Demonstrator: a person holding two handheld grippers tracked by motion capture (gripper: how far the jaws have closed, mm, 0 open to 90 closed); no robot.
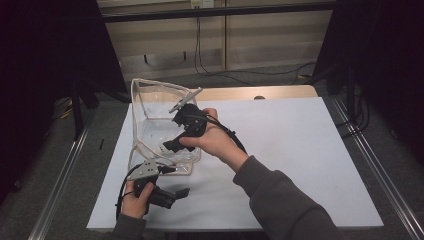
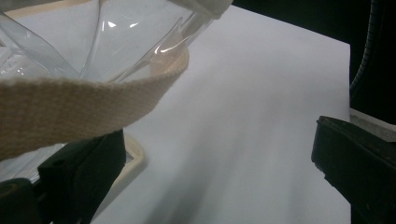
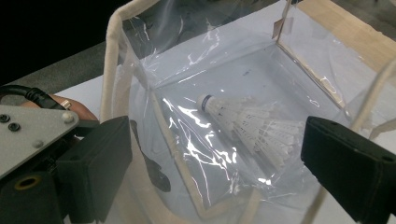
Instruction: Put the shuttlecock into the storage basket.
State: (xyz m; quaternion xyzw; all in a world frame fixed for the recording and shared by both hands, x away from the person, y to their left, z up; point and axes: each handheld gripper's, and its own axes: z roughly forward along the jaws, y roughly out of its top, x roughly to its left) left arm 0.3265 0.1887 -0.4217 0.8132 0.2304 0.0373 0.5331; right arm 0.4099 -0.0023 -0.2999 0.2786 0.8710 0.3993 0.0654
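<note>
Shuttlecock (image 3: 247, 128), white-feathered with a rounded cork tip, lies on its side on the floor of a clear plastic bag (image 1: 150, 112) trimmed with cream fabric edging. That bag stands on the white table (image 1: 290, 150), toward its left half, with its mouth open upward. In the right gripper view the shuttlecock's cork points up and to the left, the feather skirt fans toward the lower right, and no jaw touches it.

The right hand-held gripper (image 1: 172, 145) reaches into the bag's opening from the right, held in the person's right hand (image 1: 212, 140). Its jaws stand wide apart with nothing between the pads; the shuttlecock lies beyond them on the bag's floor.

The left hand-held gripper (image 1: 177, 192) sits low at the near edge of the table, just in front of the bag's near corner, gripped by the left hand (image 1: 136, 197). In the left gripper view its jaws are spread apart, and a cream woven strap (image 2: 70, 107) of the bag crosses just above the left jaw. Whether that jaw touches the strap cannot be told.
</note>
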